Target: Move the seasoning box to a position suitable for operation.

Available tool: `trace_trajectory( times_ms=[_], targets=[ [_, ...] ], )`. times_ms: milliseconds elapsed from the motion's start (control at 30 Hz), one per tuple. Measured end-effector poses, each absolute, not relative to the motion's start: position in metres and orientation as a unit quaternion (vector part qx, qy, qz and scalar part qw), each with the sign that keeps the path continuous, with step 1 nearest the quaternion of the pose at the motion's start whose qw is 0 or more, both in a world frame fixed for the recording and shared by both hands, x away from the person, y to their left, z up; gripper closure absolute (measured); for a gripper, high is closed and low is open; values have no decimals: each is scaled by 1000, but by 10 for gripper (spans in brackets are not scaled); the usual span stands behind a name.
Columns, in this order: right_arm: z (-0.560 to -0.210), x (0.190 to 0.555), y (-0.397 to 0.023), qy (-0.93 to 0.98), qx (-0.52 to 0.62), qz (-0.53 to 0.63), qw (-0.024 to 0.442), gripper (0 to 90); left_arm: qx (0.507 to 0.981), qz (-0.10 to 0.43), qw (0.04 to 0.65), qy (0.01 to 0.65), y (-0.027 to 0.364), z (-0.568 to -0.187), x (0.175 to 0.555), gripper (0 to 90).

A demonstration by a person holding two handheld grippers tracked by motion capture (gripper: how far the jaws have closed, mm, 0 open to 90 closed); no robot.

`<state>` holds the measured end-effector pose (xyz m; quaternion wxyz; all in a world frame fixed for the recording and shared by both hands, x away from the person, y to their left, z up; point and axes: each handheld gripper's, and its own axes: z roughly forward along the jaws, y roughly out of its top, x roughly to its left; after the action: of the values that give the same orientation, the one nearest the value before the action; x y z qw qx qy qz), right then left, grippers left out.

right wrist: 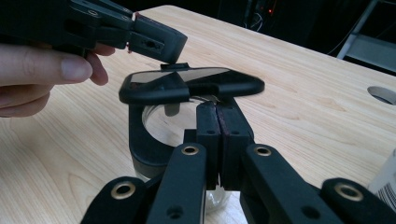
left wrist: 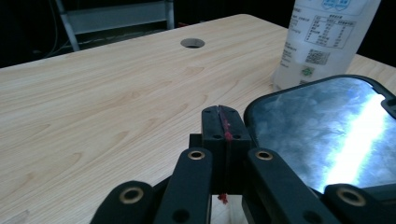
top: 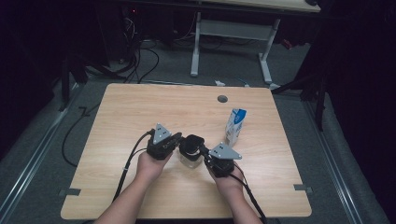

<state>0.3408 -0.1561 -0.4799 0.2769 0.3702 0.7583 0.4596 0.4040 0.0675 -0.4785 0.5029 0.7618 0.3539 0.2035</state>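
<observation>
A clear glass jar with a black collar stands near the table's front middle. Its black hinged lid is lifted, roughly level above the mouth. My left gripper is shut, empty, its tip just over a small tab at the lid's far edge. In the left gripper view the shut left gripper sits beside the glossy lid. My right gripper is shut too; the right gripper has its tips against the lid's underside, nothing pinched between them.
A white and blue carton stands upright right of the jar, close behind the lid in the left gripper view. A round cable hole lies near the wooden table's far edge. Another desk frame stands beyond.
</observation>
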Motion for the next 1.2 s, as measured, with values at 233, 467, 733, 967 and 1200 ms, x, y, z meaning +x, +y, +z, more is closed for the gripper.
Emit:
trace_trajectory(
  times_ms=[233, 467, 733, 967, 1200],
  targets=[
    [-477, 341, -153, 757, 368, 464, 276, 896, 757, 204, 508, 357, 91, -478, 390, 900],
    [-473, 342, -151, 757, 363, 468, 276, 900, 766, 188, 506, 349, 98, -489, 360, 859],
    [-467, 342, -147, 755, 361, 473, 276, 900, 767, 178, 522, 328, 86, -485, 339, 860],
    [-464, 344, -145, 755, 358, 475, 277, 900, 772, 168, 522, 320, 66, -482, 339, 885],
    [-462, 345, -144, 754, 358, 477, 274, 900, 768, 173, 523, 326, 55, -482, 343, 895]
  ],
)
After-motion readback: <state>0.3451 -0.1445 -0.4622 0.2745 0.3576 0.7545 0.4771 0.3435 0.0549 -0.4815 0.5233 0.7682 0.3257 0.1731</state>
